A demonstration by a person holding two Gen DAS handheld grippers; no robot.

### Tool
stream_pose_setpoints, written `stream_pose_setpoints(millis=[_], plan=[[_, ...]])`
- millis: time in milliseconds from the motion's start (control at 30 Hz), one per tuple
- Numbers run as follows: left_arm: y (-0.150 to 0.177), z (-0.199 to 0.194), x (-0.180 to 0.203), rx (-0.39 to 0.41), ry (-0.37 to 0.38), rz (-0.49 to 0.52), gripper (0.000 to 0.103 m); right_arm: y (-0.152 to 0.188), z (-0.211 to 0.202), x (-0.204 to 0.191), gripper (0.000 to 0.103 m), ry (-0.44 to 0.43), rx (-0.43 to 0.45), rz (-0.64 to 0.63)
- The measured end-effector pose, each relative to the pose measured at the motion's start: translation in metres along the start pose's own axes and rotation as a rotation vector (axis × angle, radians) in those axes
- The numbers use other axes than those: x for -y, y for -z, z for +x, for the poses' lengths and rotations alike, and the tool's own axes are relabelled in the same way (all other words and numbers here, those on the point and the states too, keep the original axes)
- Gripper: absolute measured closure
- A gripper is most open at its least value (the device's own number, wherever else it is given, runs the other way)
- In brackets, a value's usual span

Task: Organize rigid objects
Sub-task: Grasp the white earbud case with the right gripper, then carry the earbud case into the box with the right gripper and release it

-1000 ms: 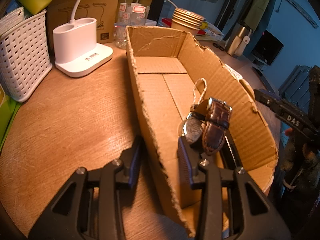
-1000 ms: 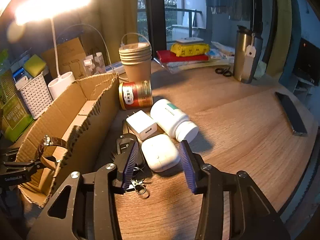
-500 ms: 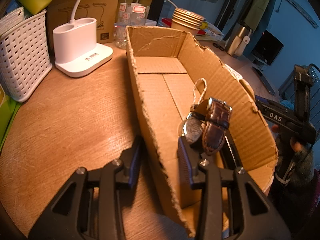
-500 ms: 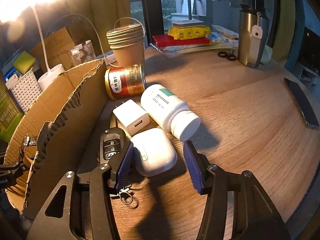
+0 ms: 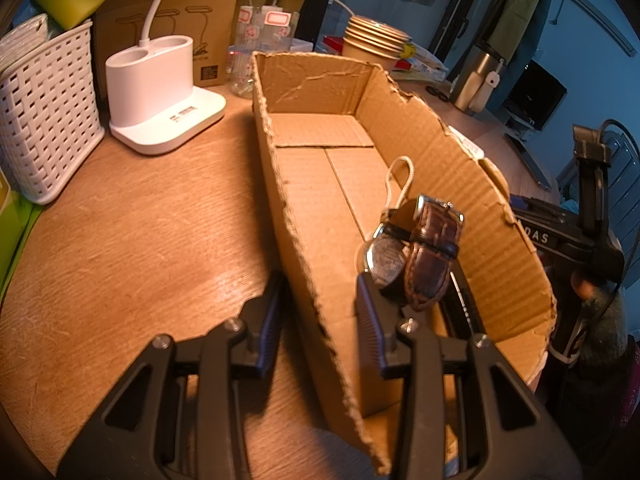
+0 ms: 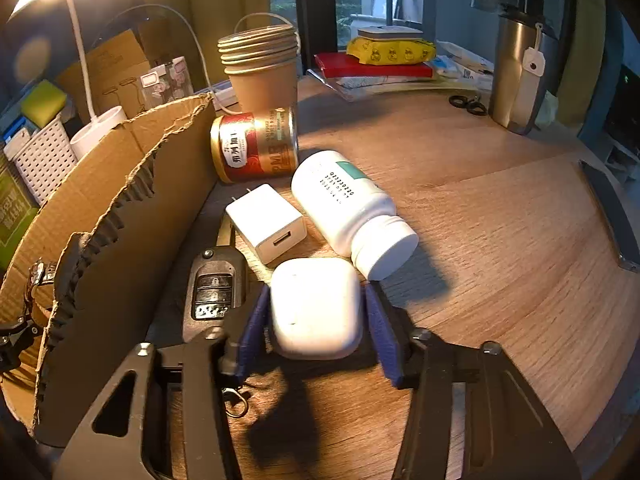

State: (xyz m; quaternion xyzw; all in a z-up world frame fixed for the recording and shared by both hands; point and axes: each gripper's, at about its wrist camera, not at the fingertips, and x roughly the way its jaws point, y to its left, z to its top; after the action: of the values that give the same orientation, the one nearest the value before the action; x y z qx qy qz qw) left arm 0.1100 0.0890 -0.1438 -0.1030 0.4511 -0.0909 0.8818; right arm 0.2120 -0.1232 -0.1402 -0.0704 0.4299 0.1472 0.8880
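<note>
Left wrist view: the left tool is seen straddling the torn near wall of the cardboard box, one finger outside on the table and the other inside; its jaws are drawn in to their narrowest, closed on that wall; a brown-strapped wristwatch is seen inside the box, just beyond the inner finger, though whether it rests on the finger cannot be told; a white lamp base and a white woven basket are set further back on the table. In the right wrist view the right tool is lowered over a white earbud case lying on the table outside the box; its jaws have just been closing, the case is between them, and the blue pads are seen close beside its sides, with a slight gap on the right; a black car key lies just left of the case, a white charger and a tipped white pill bottle just behind it, and a red and gold can beyond those, beside the box wall.
</note>
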Motion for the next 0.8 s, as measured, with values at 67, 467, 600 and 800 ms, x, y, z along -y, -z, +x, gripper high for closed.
stream_pose_setpoints(millis=[67,467,600,800], plan=[[0.000,0.000,0.000,0.000,0.000,0.000,0.065,0.001,-0.001,0.000,0.054,0.001,0.004,0.001],[0.000,0.000,0.000,0.000,0.000,0.000,0.065,0.000,-0.021,-0.002,0.054,0.000,0.061,0.001],[0.000,0.000,0.000,0.000,0.000,0.000,0.065,-0.004,-0.038,-0.009,0.054,-0.006,0.103,-0.012],[0.000,0.000,0.000,0.000,0.000,0.000,0.065,-0.011,-0.061,-0.023,0.054,-0.019,0.155,-0.047]])
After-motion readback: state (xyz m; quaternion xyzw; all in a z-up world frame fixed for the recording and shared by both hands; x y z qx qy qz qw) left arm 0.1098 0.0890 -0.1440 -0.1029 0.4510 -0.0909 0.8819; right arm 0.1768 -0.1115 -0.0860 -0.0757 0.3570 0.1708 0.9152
